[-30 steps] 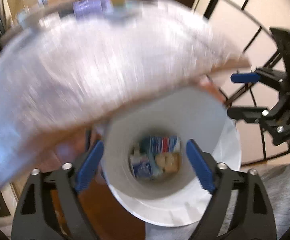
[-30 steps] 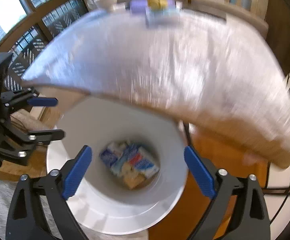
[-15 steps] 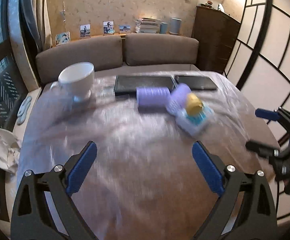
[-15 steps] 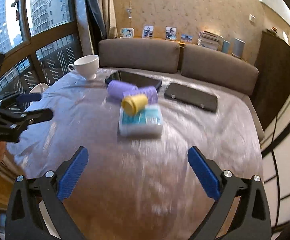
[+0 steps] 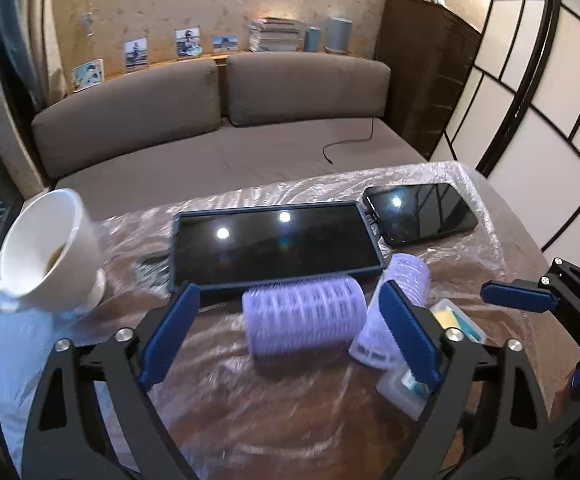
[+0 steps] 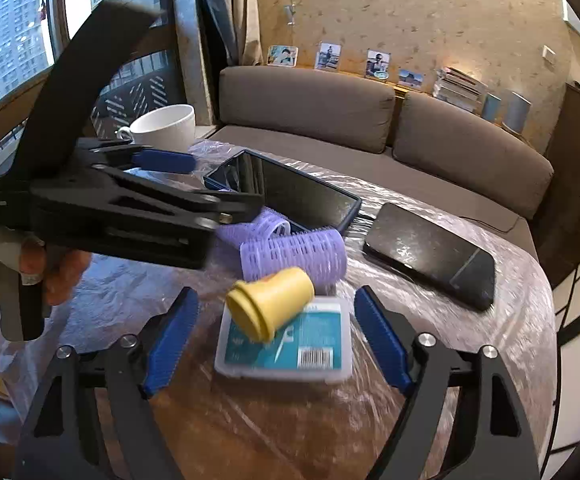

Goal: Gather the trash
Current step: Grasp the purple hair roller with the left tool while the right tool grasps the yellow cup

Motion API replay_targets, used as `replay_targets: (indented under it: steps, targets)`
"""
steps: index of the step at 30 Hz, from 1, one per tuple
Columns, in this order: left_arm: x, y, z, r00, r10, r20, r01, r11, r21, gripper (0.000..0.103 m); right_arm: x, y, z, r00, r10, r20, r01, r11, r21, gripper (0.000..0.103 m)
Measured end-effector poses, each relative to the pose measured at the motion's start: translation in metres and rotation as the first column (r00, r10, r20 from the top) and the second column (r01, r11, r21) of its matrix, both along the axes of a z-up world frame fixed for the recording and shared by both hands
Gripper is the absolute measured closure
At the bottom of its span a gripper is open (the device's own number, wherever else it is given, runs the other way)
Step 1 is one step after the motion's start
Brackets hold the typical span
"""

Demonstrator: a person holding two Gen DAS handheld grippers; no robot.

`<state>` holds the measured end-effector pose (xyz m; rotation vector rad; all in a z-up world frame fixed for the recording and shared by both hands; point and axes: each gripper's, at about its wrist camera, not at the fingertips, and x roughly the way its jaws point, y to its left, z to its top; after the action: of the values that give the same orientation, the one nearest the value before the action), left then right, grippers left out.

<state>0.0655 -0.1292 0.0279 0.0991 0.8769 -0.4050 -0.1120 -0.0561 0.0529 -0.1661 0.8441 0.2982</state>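
Two purple hair rollers (image 5: pixel 303 322) (image 5: pixel 405 276) lie on the plastic-covered table (image 5: pixel 290 408). My left gripper (image 5: pixel 286 336) is open and empty, its jaws on either side of the near roller. In the right wrist view a yellow cap (image 6: pixel 272 308) rests on a clear flat box with a teal label (image 6: pixel 290 344), with a roller (image 6: pixel 293 258) behind it. My right gripper (image 6: pixel 276 332) is open and empty, with cap and box between its jaws. The left gripper's body (image 6: pixel 102 200) shows at the left there.
A dark tablet (image 5: pixel 274 244) and a black phone (image 5: pixel 419 212) lie behind the rollers. A white cup (image 5: pixel 50 252) stands at the left table edge. A brown sofa (image 5: pixel 218 112) is behind the table. A sliding screen wall (image 5: pixel 529 92) is at the right.
Both grippers have swung up from over the white bin with trash in it and moved in low over the table, close to the rollers, cap and box. Both stay open.
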Motion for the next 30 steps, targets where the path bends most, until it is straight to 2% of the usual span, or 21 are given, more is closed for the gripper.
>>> replay_targets:
  steps: [3,5,9,16,24,30]
  targets:
    - [0.009,-0.006,-0.009,0.999,-0.022,-0.038,0.022,1.0,0.0,0.022,0.009,0.001,-0.006,1.0,0.024,-0.016,-0.024,1.0,0.001,0.03]
    - [0.012,-0.007,-0.015,0.998,-0.037,-0.056,0.037,0.999,0.0,0.024,0.013,0.002,-0.01,0.999,0.035,-0.024,-0.035,0.999,-0.004,0.032]
    - [0.01,-0.006,-0.017,0.998,-0.05,-0.05,0.05,0.999,0.009,0.025,0.019,0.003,-0.015,0.998,0.056,-0.036,-0.056,0.998,0.009,0.041]
    - [-0.001,0.006,-0.017,0.998,-0.037,-0.056,0.037,0.999,-0.001,0.026,0.016,0.007,-0.018,0.995,0.094,-0.032,-0.094,0.995,0.021,0.052]
    - [-0.002,0.01,-0.016,0.998,-0.016,-0.053,0.018,0.999,0.033,0.026,0.013,0.011,-0.02,0.994,0.103,-0.027,-0.102,0.994,0.043,0.053]
    - [0.0,0.019,-0.017,0.997,0.018,-0.072,-0.016,1.0,0.019,0.025,0.003,0.011,-0.017,0.995,0.092,-0.025,-0.09,0.994,0.053,0.053]
